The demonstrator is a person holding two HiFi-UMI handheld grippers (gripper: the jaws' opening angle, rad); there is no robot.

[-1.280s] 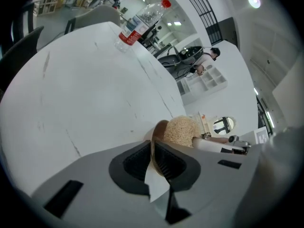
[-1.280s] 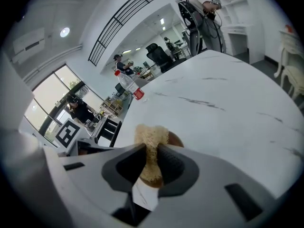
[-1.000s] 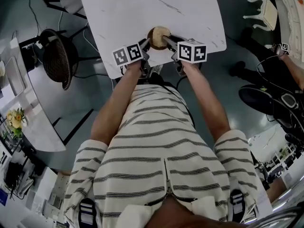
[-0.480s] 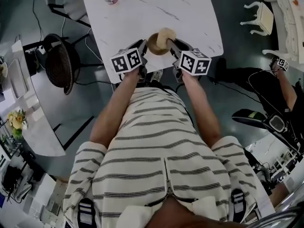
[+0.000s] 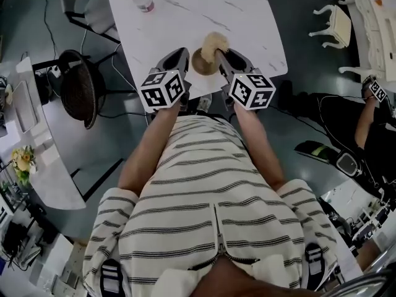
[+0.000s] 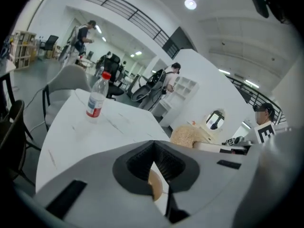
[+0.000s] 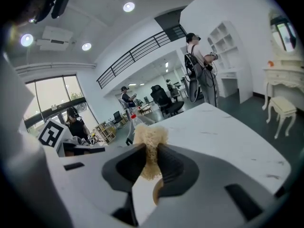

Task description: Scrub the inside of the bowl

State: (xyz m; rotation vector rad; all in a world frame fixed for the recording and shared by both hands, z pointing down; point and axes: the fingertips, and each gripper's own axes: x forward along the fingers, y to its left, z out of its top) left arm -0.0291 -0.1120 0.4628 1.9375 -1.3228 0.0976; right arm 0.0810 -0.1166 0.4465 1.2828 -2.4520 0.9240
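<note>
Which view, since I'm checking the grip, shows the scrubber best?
The right gripper view: the scrubber sits close up, pinched between the jaws. The left gripper view shows it small, from the side; the head view only its top by the bowl.

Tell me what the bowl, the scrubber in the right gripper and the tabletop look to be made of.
Bowl: probably wood, matte; even tan-brown with no glare.
Scrubber: coarse fibrous stuff, maybe loofah or plant fibre; pale beige with a fuzzy, ragged outline, pinched where the right gripper clamps it.
Tabletop: marble or a marble-look laminate, smooth; white with thin grey veins.
</note>
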